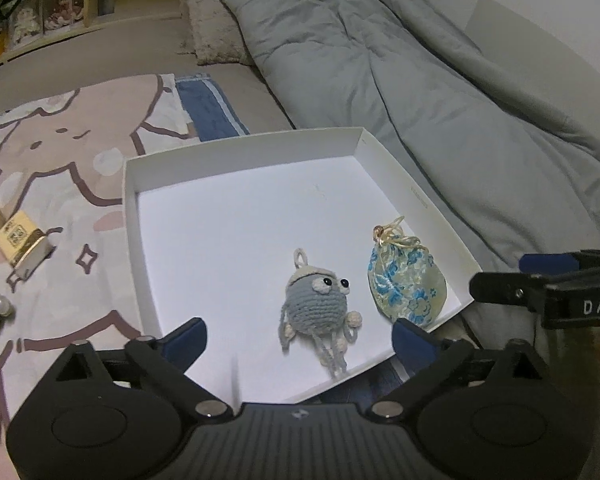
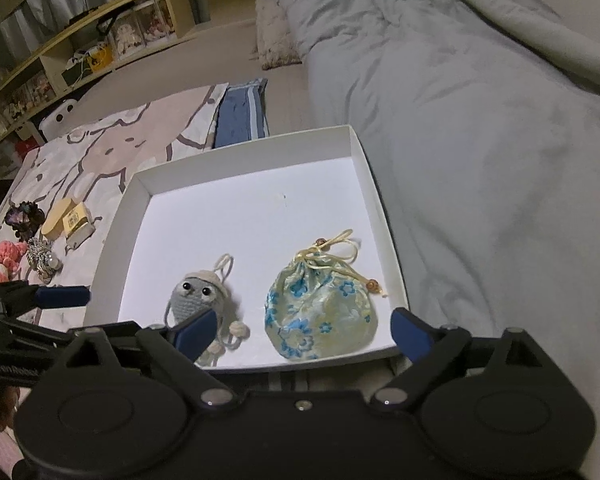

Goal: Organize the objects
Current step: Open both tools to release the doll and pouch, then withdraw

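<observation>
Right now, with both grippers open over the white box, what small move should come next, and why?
Probably swing the left gripper toward the small yellow box on the blanket. The crochet toy and floral pouch already lie in the white box, both grippers are empty, and loose items remain outside.

Two hand-held grippers hang side by side over the near edge of a white box (image 1: 244, 148), both tilted steeply downward. The left gripper (image 1: 298, 338) has its blue-padded fingers (image 1: 186, 340) spread wide with nothing between the pads, its tips above the box's near left part. The right gripper (image 2: 302, 330) is likewise spread wide and empty, its tips above the near right corner. Seen from the left wrist camera, the right gripper juts in from the right edge, one blue pad showing. Seen from the right wrist camera, the left gripper reaches in from the left edge. Neither tool touches anything.
</observation>
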